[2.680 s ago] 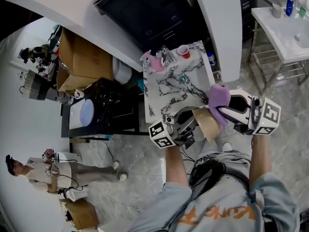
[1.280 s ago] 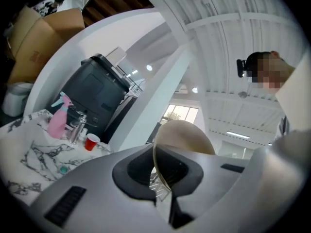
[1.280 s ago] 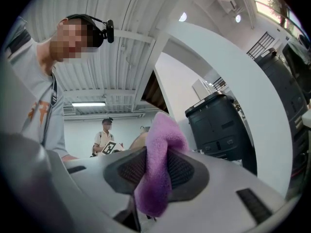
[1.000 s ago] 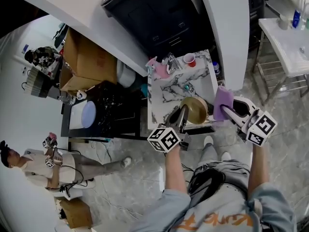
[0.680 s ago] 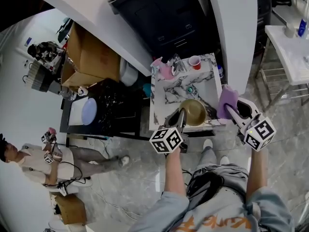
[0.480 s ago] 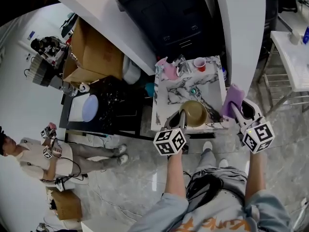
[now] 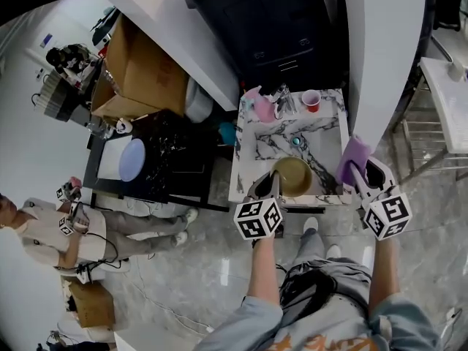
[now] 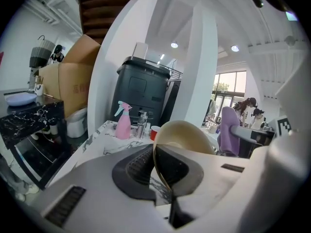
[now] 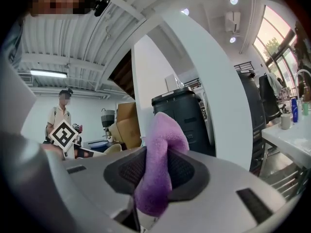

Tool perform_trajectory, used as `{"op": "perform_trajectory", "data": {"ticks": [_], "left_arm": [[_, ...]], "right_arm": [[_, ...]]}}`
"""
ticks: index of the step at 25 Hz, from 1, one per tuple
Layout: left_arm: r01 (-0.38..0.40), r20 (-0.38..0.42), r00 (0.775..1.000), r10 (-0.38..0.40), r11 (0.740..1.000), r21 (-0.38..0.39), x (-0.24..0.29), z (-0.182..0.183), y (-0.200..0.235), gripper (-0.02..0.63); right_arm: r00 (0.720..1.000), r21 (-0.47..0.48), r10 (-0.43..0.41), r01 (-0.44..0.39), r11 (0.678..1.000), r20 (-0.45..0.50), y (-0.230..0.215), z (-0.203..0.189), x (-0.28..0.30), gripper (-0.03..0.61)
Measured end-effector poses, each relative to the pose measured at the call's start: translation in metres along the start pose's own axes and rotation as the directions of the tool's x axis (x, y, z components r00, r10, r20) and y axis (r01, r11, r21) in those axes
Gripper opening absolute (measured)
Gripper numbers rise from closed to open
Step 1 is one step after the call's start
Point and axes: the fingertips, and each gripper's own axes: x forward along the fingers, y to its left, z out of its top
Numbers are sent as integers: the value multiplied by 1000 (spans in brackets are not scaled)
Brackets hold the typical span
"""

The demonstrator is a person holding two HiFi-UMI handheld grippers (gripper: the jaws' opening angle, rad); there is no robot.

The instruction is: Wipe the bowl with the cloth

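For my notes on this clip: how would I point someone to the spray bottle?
Find the small marble-topped table in front of the person. At its far edge, towards the left in the head view, stands the spray bottle. It is the only pink thing there, and taller than the red cup further right along that edge.

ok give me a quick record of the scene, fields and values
left gripper: shut on bowl rim
bowl: tan, tilted, over near end of table
right gripper: shut on cloth
cloth: purple, apart from bowl
table: marble top; spray bottle and red cup at far end
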Motion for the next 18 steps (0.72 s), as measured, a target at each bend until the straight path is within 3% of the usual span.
{"op": "perform_trajectory", "data": {"ticks": [12, 18], "left_arm": [[53, -157, 986, -49, 998, 26, 68, -13, 33, 31], [132, -312, 944, -107, 990, 58, 115, -43, 39, 31]], "right_arm": [[997, 3, -34, 35, 999, -75, -13, -15, 55, 129], [989, 13, -94, 96, 995, -115, -35, -30, 76, 129]]}}
